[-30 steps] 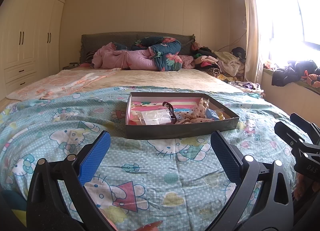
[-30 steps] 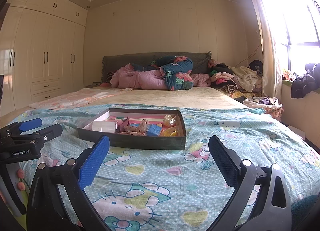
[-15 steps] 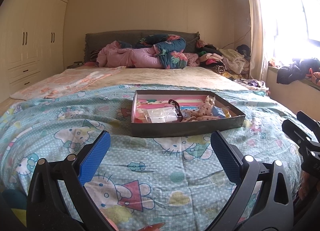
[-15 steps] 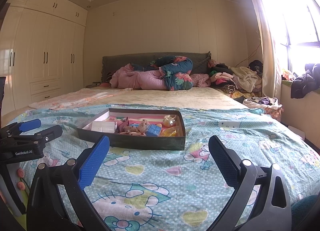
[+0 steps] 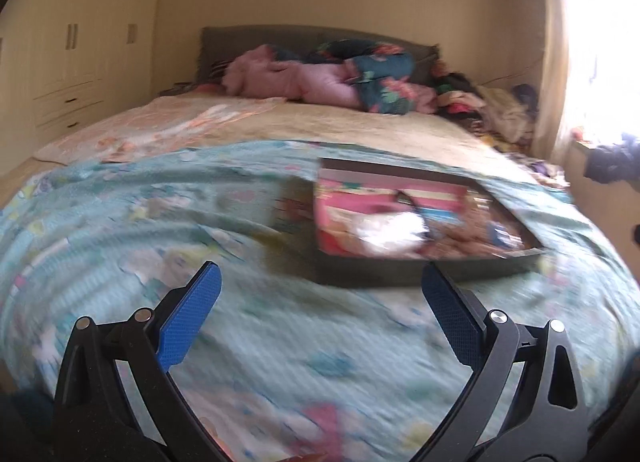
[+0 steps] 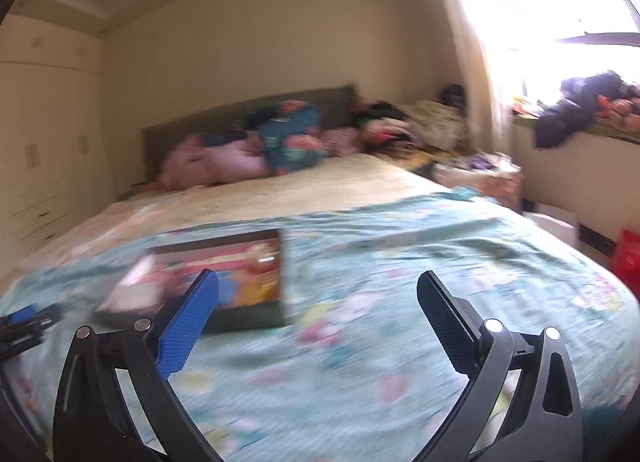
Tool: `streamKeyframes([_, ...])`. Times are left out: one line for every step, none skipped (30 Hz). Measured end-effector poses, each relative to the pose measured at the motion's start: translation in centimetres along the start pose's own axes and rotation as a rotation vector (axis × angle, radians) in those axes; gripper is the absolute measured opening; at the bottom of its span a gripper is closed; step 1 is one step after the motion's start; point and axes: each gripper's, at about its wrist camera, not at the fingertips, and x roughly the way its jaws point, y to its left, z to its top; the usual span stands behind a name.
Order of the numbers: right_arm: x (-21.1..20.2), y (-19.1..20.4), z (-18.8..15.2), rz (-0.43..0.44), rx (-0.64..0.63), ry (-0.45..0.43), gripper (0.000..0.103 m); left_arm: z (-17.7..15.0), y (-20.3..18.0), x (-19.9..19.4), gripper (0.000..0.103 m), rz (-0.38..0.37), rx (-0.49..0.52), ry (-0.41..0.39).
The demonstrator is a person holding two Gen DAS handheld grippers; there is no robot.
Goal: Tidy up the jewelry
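On the bed [image 5: 280,342], atop a pale green cartoon-print cover [image 6: 400,302], a shallow dark tray [image 5: 420,274] lies near the foot edge, toward the window side in the left wrist view. Its contents are blurred: something pink, a whitish clear packet [image 5: 384,230] and small tan pieces. The left tongs [image 5: 320,294] stand wide, holding nothing, above the cover just short of the tray's near wall. The right tongs [image 6: 318,294] are equally wide and empty; the tray [image 6: 248,318] sits behind their left finger. Pink and floral bedding [image 5: 320,78] is heaped at the headboard.
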Motion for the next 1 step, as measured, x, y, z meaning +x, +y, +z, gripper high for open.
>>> streamKeyframes([2.03,-1.32,0.94,-0.032,0.011,0.058,0.097,0.97,1.21,1.44,0.092,0.034,-0.002,-0.001])
